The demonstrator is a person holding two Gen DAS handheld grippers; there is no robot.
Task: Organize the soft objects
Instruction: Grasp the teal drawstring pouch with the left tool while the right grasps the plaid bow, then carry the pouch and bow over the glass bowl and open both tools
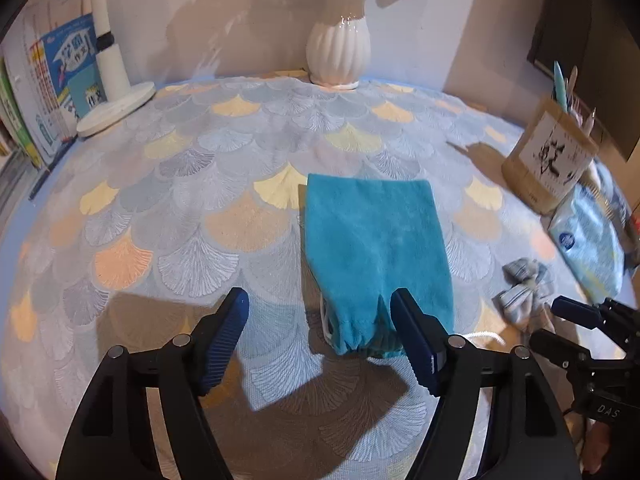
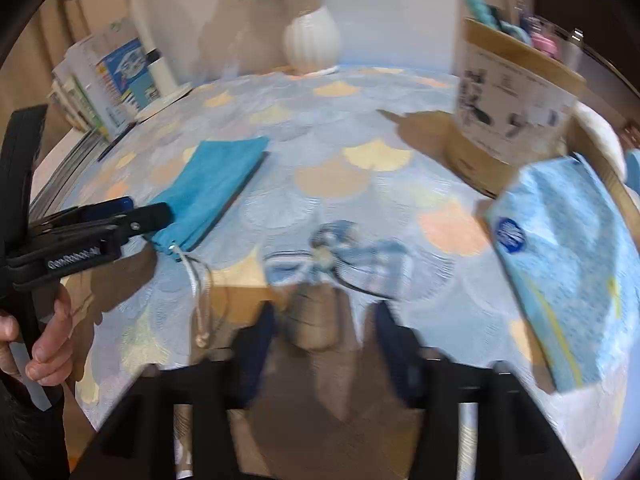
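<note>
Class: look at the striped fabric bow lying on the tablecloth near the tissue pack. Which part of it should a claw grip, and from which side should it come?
Grip the striped bow at its knotted centre, coming from above. The loops spread flat and floppy on the tablecloth, so the bunched middle likely gives the firmest pinch. The right claw already points at it with its jaws open.

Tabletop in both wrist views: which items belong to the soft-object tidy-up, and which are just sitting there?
Job items:
teal drawstring pouch, lying flat
striped fabric bow
left gripper, open at the pouch's drawstring end
right gripper, open near the bow

Just lying about:
white vase
lamp base
books
pen holder
tissue pack, soft, possibly next
</note>
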